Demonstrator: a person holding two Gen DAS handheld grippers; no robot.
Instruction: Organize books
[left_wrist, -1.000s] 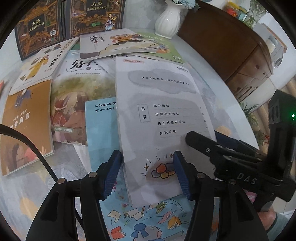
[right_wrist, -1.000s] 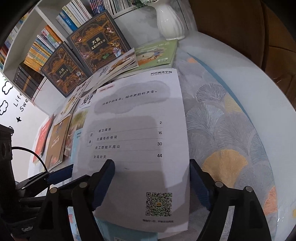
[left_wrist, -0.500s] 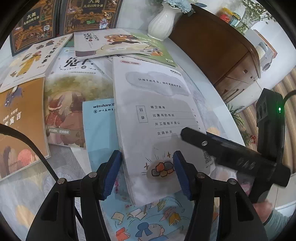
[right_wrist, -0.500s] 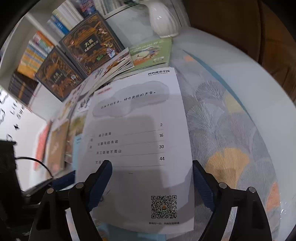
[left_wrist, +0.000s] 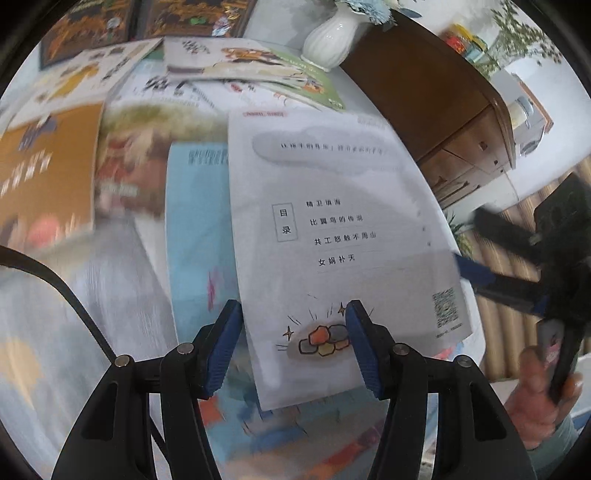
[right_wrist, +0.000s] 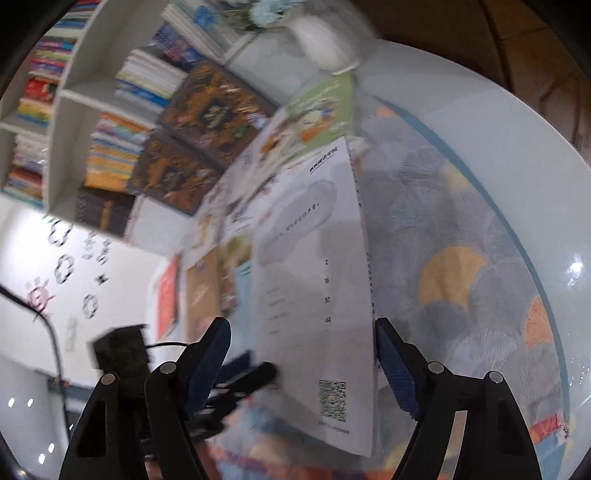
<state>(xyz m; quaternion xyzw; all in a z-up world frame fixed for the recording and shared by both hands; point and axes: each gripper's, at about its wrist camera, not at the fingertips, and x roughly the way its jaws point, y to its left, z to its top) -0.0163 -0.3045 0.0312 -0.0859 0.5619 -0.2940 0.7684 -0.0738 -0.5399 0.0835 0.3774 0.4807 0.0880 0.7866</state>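
Fingers of left gripper (left_wrist: 291, 343) straddle the near edge of the white booklet (left_wrist: 332, 229), pinch unconfirmed. Right gripper (right_wrist: 303, 365) fingers closing around the booklet's right edge, not yet pressing. Booklet lifted above the tabletop (right_wrist: 480, 229), long axis pointing away toward the vase (left_wrist: 332, 40).

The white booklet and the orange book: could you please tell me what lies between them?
In the left wrist view, a light blue book lies between the white booklet and the orange book.
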